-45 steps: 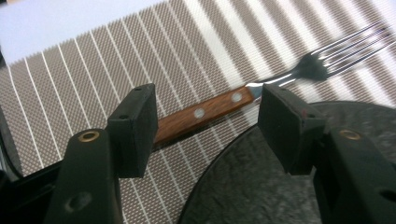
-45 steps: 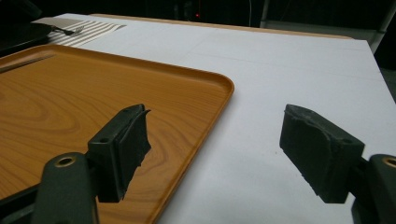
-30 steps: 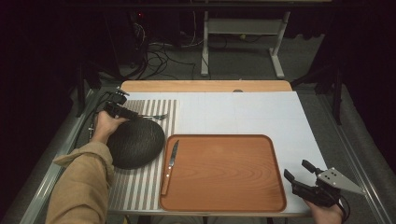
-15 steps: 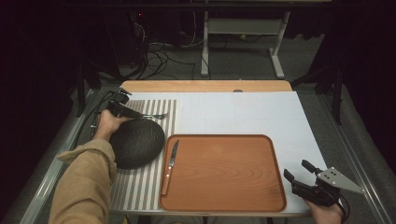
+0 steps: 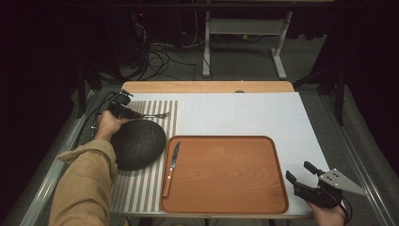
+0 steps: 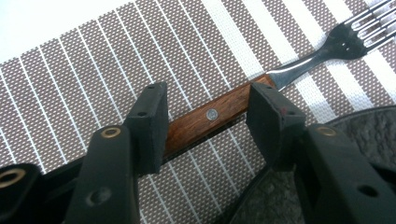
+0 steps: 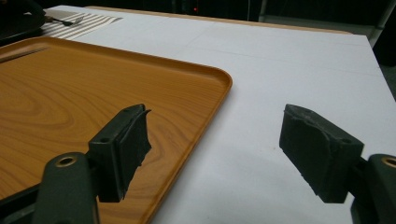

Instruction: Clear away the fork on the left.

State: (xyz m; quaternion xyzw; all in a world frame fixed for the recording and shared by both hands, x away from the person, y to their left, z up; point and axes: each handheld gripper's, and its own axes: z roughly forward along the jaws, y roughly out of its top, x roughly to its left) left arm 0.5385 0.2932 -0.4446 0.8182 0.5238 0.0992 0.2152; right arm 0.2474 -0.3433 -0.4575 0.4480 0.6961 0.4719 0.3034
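Your table (image 5: 244,113) carries a wooden tray (image 5: 226,174) at its near edge, a knife (image 5: 171,162) lying along the tray's left rim. On the striped mat (image 5: 155,117) at the left edge sits a dark round bowl (image 5: 137,143). The fork (image 6: 280,77) lies at the mat's far edge, its wooden handle between your left gripper (image 6: 208,119); those jaws have just been closing but stand apart from it. Your right gripper (image 7: 215,149) waits open at the near right corner.

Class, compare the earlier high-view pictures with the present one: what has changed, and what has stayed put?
The left gripper has just been closing its jaws around the fork, whose wooden handle lies between them on the striped placemat; a firm grip isn't clear. The right gripper, tray, knife and dark bowl stayed as they were.
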